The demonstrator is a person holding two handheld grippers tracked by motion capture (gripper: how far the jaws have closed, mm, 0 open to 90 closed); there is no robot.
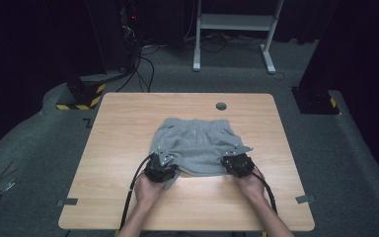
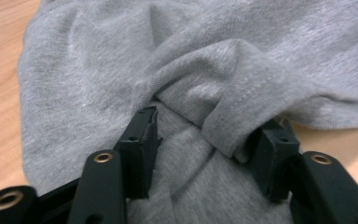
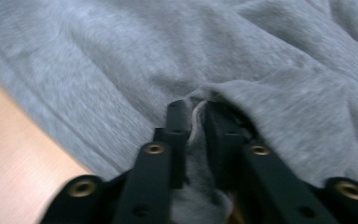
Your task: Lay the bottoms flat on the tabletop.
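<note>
One pair of grey shorts [image 1: 196,145], one wooden table [image 1: 128,128], two grippers: left gripper [image 1: 160,171], right gripper [image 1: 237,165]

Wooden table [image 1: 123,143], white desk frame [image 1: 234,22]

No text, label, brand, number or sign can be read anywhere in these views
</note>
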